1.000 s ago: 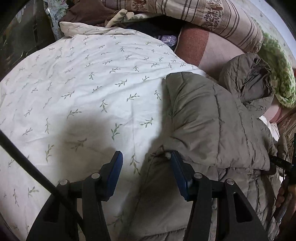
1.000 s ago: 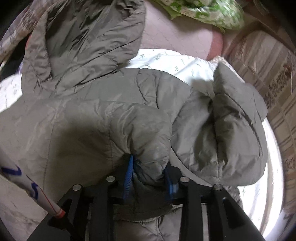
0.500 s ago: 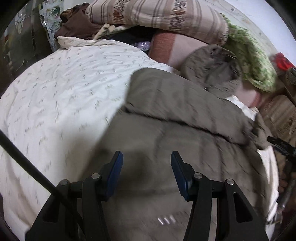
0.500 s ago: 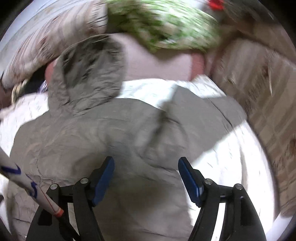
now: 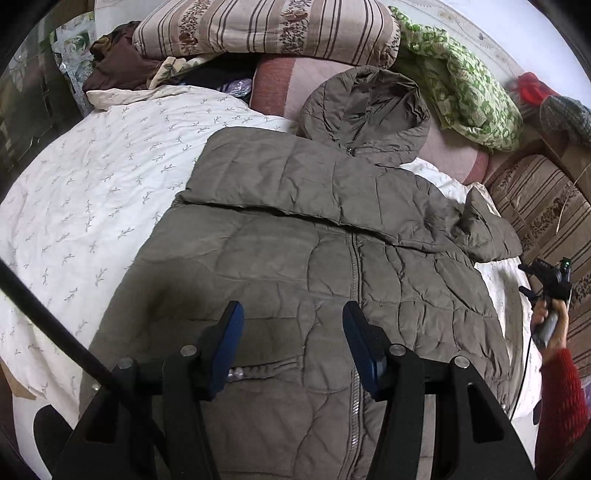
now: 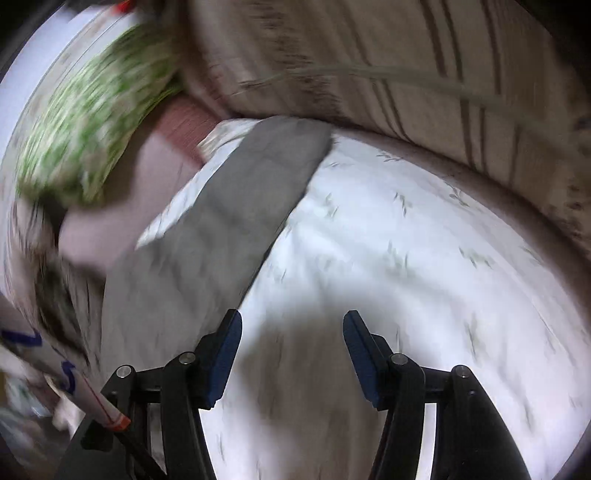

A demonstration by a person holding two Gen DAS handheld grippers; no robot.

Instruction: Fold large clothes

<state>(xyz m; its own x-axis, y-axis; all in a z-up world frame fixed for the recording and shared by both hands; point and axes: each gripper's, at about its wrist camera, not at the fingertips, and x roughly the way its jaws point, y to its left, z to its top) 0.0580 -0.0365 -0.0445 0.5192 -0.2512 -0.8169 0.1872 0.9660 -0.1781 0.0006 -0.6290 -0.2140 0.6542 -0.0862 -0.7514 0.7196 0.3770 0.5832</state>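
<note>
A large olive-grey quilted hooded jacket (image 5: 303, 251) lies front up on the bed, zipper down the middle, hood (image 5: 365, 110) towards the pillows. Both sleeves are folded across the chest. My left gripper (image 5: 291, 343) is open and empty, above the jacket's lower front. My right gripper (image 6: 291, 354) is open and empty over the white sheet, to the right of the jacket's edge (image 6: 229, 221); that view is blurred. The right gripper also shows in the left wrist view (image 5: 546, 280), held off the bed's right side.
The bed has a white leaf-print sheet (image 5: 110, 184). A striped pillow (image 5: 266, 29), a green patterned cloth (image 5: 469, 88) and a pink bolster (image 5: 277, 85) lie at the head. A brown striped cushion (image 5: 543, 206) borders the right side.
My right gripper let go of the sleeve, opened, and swung right, off the jacket. My left gripper pulled back and rose from the jacket's left edge to above its lower front.
</note>
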